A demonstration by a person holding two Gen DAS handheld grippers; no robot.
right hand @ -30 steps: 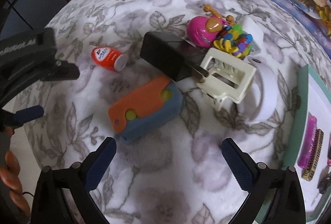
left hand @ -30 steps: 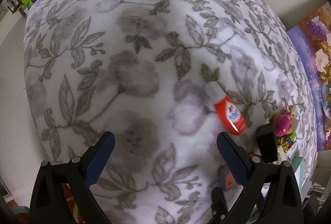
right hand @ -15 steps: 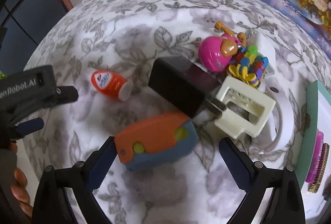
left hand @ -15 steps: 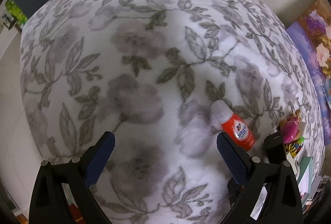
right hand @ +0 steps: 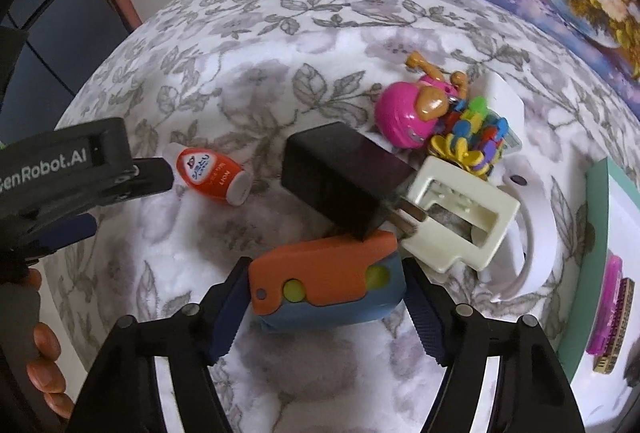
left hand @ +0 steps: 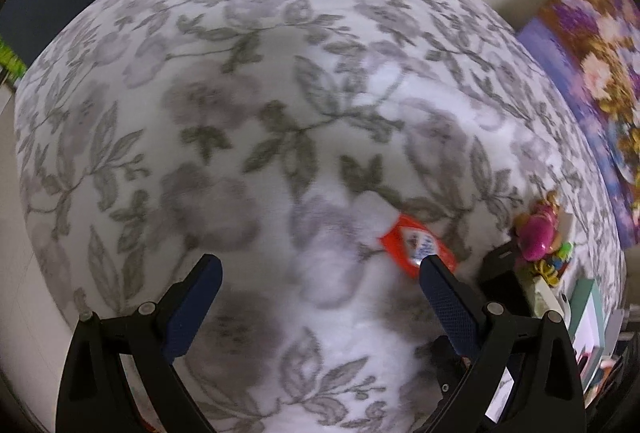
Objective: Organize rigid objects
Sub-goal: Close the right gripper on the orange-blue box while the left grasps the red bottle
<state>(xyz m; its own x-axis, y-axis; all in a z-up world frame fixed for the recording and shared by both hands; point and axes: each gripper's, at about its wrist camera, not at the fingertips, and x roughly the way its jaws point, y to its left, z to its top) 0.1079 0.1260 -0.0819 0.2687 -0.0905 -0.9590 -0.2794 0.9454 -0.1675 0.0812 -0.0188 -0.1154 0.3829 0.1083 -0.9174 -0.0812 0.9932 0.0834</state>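
My right gripper (right hand: 326, 299) brackets the orange-and-blue case (right hand: 326, 289) mid-bedspread (right hand: 240, 33), jaws not yet pinching; I'd close squarely across its ends, clear of the black charger (right hand: 340, 173). Left gripper (left hand: 318, 289) gapes empty.

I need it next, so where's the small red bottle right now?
In the right wrist view, the red bottle lies on the floral cloth, left of the black charger, near the left gripper.

Charger (right hand: 344, 179) btwn bottle (right hand: 210, 177) & clip (right hand: 460, 217).
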